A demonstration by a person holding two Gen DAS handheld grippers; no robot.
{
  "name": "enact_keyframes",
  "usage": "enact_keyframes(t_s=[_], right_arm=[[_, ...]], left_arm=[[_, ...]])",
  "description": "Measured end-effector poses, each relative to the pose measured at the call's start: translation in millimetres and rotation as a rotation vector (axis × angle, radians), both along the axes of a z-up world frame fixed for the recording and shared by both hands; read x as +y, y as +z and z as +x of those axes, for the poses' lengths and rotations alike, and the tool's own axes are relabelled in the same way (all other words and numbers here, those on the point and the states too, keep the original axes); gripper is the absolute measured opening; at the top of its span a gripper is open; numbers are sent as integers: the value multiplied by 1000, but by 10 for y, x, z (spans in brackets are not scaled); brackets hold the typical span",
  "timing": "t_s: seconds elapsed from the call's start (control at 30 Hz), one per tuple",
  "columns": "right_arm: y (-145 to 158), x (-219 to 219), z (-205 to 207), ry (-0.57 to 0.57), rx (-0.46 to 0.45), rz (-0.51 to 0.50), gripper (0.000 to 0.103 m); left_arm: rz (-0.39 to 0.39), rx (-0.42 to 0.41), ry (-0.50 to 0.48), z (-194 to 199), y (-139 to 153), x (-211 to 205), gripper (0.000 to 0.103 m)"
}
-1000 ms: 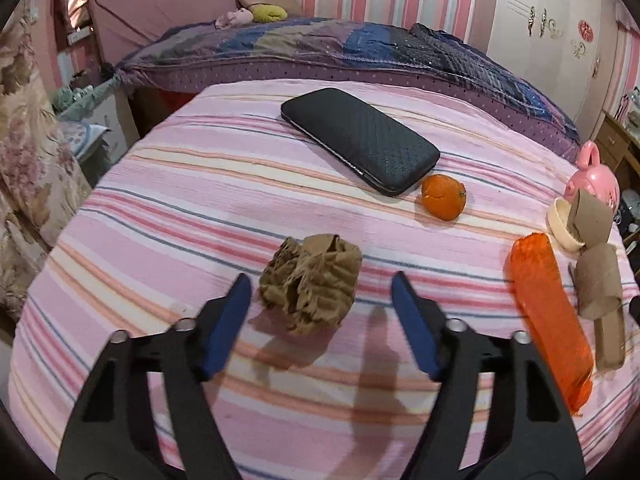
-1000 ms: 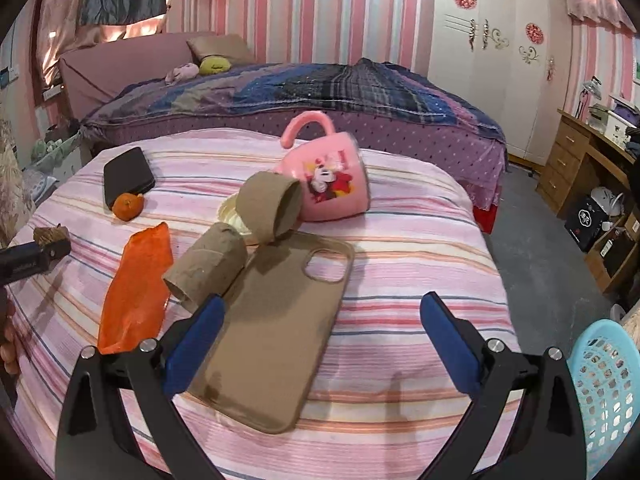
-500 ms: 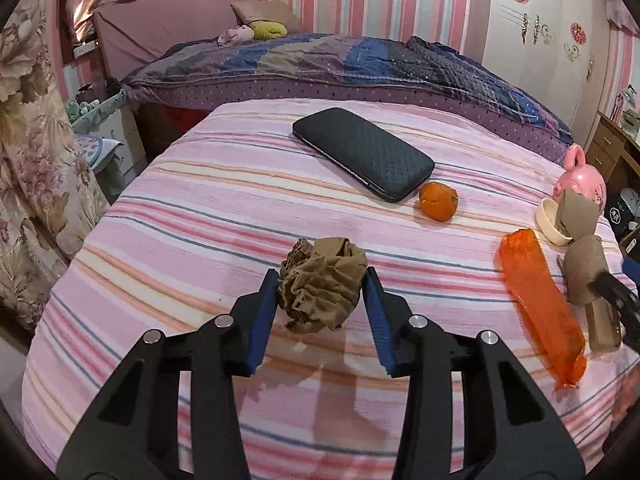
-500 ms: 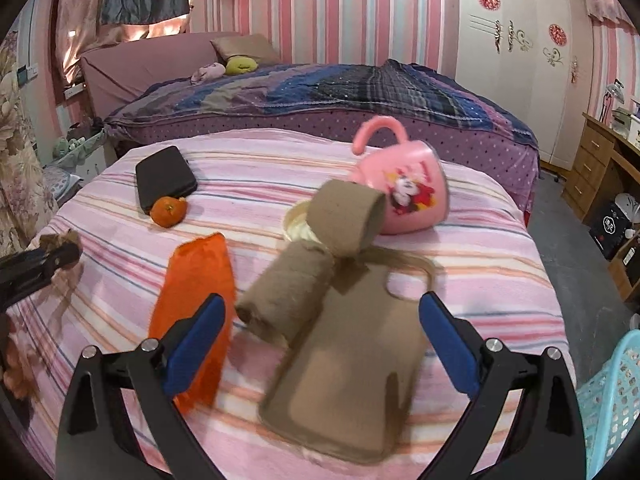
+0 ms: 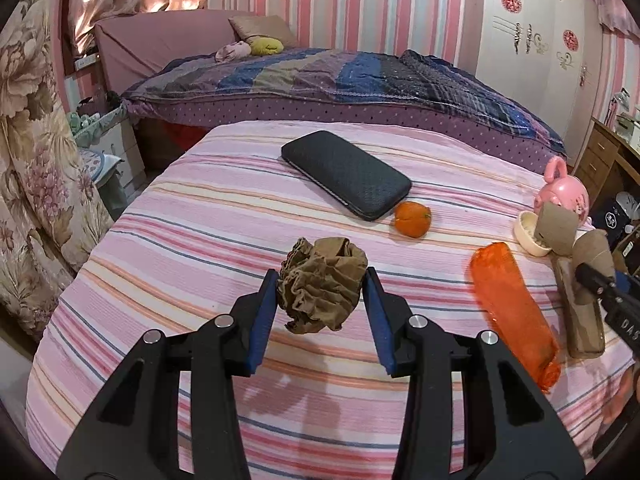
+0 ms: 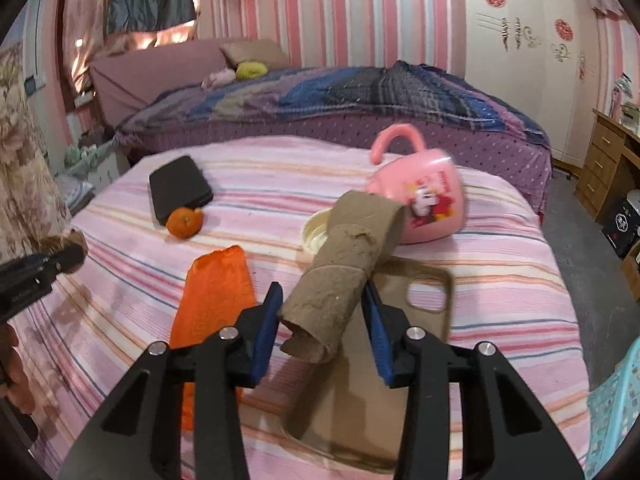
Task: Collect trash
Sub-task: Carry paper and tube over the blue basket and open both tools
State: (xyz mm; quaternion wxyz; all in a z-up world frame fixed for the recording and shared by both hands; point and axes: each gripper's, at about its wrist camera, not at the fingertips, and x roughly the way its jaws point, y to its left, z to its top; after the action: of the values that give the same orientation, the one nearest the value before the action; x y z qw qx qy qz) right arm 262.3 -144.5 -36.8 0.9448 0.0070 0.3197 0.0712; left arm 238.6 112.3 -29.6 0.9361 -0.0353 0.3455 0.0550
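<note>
The left tongs [image 5: 322,294], wide apart a second ago, now clench the crumpled brown paper wad [image 5: 322,282] and hold it just clear of the pink striped cloth of the table [image 5: 200,240]. The right tongs [image 6: 322,312] have just been closing and now pinch the near brown cardboard tube [image 6: 334,294], which lies across the tan phone case [image 6: 400,312]. Farther off, a second cardboard tube [image 6: 366,216] and the orange plastic wrapper [image 6: 216,292] remain uncollected; the turquoise plastic basket [image 6: 612,420] at the right looks the likely bin.

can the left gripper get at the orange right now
Probably not yet: the left gripper is shut on the crumpled brown paper, so its jaws are full. The orange lies uncovered beside the black case.
</note>
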Motion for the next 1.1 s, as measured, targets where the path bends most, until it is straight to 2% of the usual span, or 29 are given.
enact_keyframes(t_s=[0.17,0.37,0.57,0.73,1.1], right_arm=[[89,-239,-252,-27,-28,7,41],[218,-518,-548,-56,-61,-24,41],[251,-862,-854,-101,-76,-22,41],[273,-1167,-1086,-148,-87,-21,41],[269,-1885,-1386,-254,-95,-35,41]], left_arm=[[-9,-19,-30,-132,91,-185,42],[-60,-62,-101,-343,250,-594,42],[-30,-88,-184,-534,297,-1145,42],[-56,-68,-231,-725,226,-1467,42],[9,-100,-321,-987,203,-2137,42]])
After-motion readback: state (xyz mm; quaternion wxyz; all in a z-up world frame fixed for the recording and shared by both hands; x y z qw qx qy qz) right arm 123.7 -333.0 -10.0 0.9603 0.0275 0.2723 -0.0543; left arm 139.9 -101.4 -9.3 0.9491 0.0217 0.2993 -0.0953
